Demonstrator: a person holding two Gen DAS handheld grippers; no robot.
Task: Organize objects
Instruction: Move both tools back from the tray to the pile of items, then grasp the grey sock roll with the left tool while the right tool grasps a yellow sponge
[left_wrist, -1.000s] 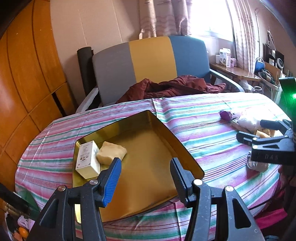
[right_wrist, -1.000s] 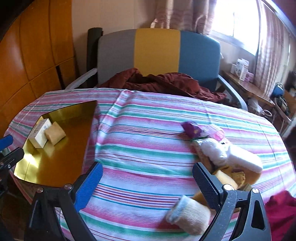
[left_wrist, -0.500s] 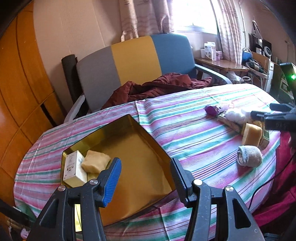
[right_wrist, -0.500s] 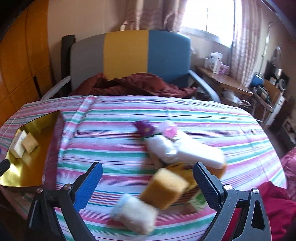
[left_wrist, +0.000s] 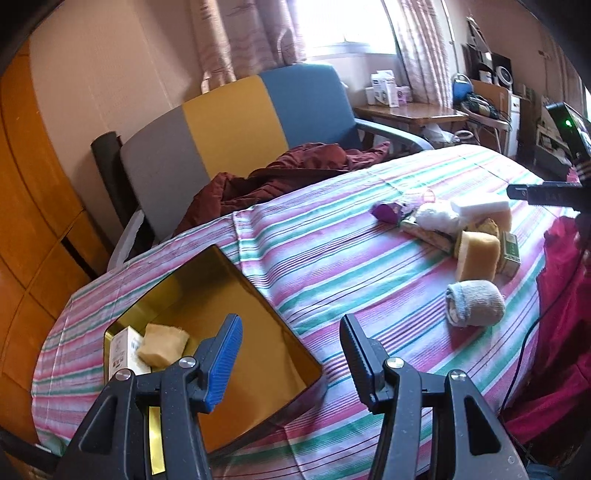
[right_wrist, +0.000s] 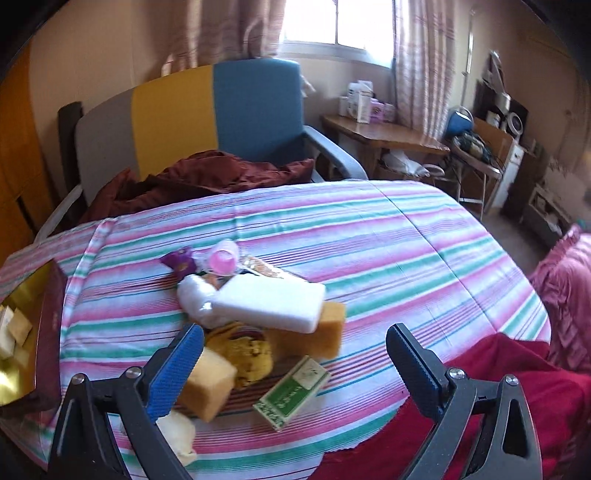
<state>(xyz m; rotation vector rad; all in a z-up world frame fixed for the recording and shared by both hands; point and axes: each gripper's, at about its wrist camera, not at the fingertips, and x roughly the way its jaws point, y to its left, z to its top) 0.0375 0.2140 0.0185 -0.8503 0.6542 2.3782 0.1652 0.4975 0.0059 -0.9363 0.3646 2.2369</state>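
Note:
A gold tray (left_wrist: 236, 280) lies at the table's left and holds a white box (left_wrist: 122, 349) and a tan sponge (left_wrist: 162, 343). My left gripper (left_wrist: 291, 347) is open and empty above the tray's near right edge. A pile sits at the right: white sponge (right_wrist: 269, 302), orange sponge (right_wrist: 325, 328), yellow sponge (right_wrist: 210, 380), green box (right_wrist: 291, 391), yellow cloth (right_wrist: 243, 350), white roll (right_wrist: 195, 299), purple wrapper (right_wrist: 179, 260), pink cap (right_wrist: 223, 260). A rolled grey sock (left_wrist: 474, 302) lies apart. My right gripper (right_wrist: 291, 365) is open and empty just above the green box.
The table wears a striped cloth (right_wrist: 369, 240). A grey, yellow and blue chair (left_wrist: 236, 129) with a maroon garment (left_wrist: 288, 173) stands behind it. A wooden side table (right_wrist: 384, 136) with boxes is at the back right. Red fabric (right_wrist: 498, 373) lies at the near right edge.
Both views have swung right. My right gripper has moved over the pile, now low above the green box. My left gripper has drawn back and right from the tray. Both stay open.

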